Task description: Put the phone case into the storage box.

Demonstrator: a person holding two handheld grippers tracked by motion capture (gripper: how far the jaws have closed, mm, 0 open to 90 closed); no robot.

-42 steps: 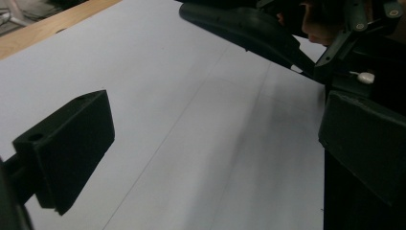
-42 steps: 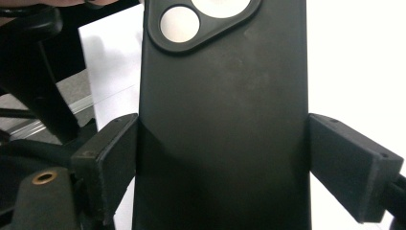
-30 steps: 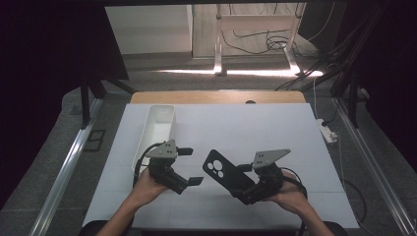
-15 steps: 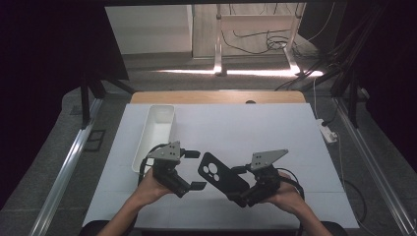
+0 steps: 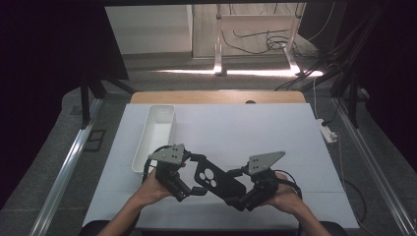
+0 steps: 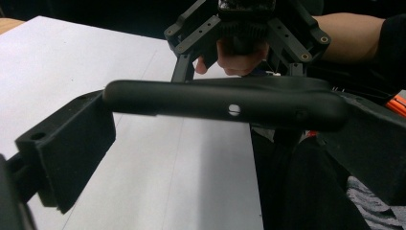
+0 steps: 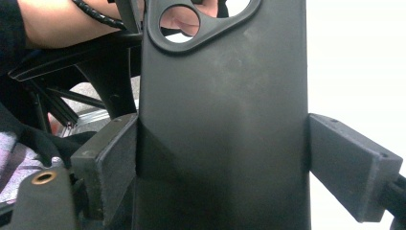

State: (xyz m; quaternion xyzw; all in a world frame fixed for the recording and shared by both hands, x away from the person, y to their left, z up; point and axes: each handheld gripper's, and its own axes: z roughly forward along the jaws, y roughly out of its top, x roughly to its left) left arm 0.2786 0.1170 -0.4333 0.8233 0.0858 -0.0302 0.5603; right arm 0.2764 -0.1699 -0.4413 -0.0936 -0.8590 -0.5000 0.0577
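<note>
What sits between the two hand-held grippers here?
A black phone case spans the gap in the high view. The right hand-held gripper clamps its sides, as its own view shows; the left hand-held gripper straddles its camera-cutout end, contact unclear.

The phone case (image 5: 216,180) looks like matt black plastic, smooth, with faint dusty scuffs on its back in the right gripper view. The right gripper (image 7: 230,158) has matt black pads with a fine, slightly grainy texture; the left gripper (image 5: 189,184) is the same dull black plastic. The bench (image 5: 255,128) has a smooth matt white top with a bare wood strip along its far edge. The tray (image 5: 155,135) is smooth white plastic.
</note>
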